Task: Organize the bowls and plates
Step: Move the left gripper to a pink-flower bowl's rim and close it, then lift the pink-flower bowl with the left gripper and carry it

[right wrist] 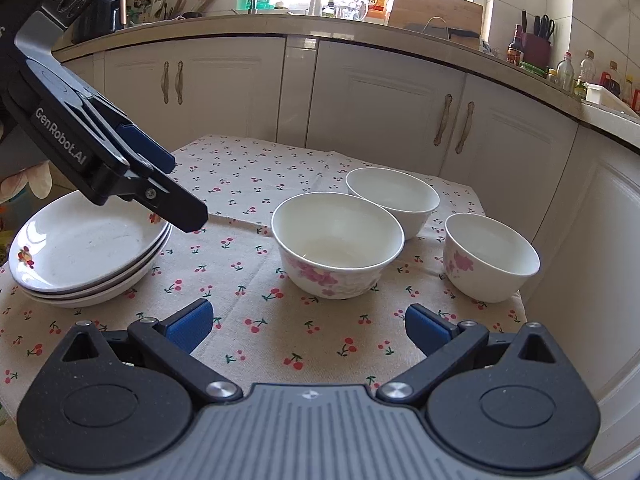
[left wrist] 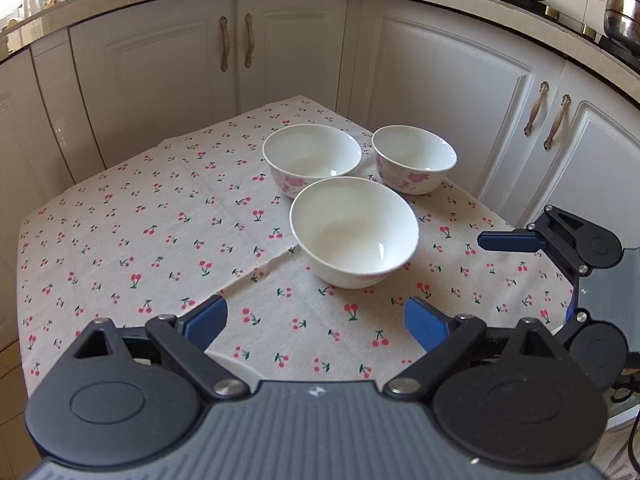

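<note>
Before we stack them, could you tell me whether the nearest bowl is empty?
Empty: the nearest bowl shows only its bare white inside.

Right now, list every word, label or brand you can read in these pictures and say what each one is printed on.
"GenRobot.AI": white lettering on the black body of the left gripper, seen from the right wrist view.
Orange bottle label on the counter by the window: printed, but too small and blurred to read.
Sauce bottles on the right counter: labels too small to read.
Bowls and plates: flower patterns only, no text.
</note>
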`<state>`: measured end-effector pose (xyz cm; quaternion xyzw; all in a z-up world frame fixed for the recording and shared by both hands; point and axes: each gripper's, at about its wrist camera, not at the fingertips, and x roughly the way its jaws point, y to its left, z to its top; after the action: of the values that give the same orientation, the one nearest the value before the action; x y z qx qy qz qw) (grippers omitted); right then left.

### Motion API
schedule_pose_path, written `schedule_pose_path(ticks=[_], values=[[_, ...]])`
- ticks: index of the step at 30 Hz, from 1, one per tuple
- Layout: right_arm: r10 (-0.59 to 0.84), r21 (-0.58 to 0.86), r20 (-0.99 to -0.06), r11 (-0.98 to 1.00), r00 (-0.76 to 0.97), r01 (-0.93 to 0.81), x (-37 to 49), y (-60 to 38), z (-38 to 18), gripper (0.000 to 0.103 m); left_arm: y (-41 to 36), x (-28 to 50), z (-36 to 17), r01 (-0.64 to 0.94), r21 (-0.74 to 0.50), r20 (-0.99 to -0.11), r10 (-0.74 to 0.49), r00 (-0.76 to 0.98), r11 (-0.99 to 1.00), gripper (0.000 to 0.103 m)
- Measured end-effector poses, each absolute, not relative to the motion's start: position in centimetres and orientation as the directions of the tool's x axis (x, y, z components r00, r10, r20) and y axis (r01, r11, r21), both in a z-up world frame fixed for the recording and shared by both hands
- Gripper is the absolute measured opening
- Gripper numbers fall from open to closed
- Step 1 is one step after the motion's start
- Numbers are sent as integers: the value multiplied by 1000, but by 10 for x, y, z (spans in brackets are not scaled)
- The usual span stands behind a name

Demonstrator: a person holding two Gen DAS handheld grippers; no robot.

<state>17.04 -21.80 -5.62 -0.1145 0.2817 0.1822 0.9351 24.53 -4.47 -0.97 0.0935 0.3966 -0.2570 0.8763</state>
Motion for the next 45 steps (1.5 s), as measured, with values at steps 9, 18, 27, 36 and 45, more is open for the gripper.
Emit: schedule_pose_path(ticks=[9, 18, 27, 36, 45], values=[[279, -90, -582, 912, 764, -401, 210, -224, -71, 103, -75, 299, -23, 526, -56, -755, -381, 534, 848, 95], [281, -81, -589, 912, 757, -402, 233, -223, -81, 103, -92, 330, -38, 545, -60, -768, -387, 510, 836, 86], [299, -87, -579, 902, 758, -423, 238, -219, -81, 90, -97, 337, -43, 572, -76, -773, -411, 483, 817, 77], [301, -92, -570, 901, 765, -423, 240, -217, -78, 84, -106, 336, -45, 600, -78, -779, -424, 461, 796, 73], [307, -83, -568, 901, 763, -425, 241, -219, -78, 84, -105, 339, -45, 598, -92, -782, -429, 451, 796, 69]])
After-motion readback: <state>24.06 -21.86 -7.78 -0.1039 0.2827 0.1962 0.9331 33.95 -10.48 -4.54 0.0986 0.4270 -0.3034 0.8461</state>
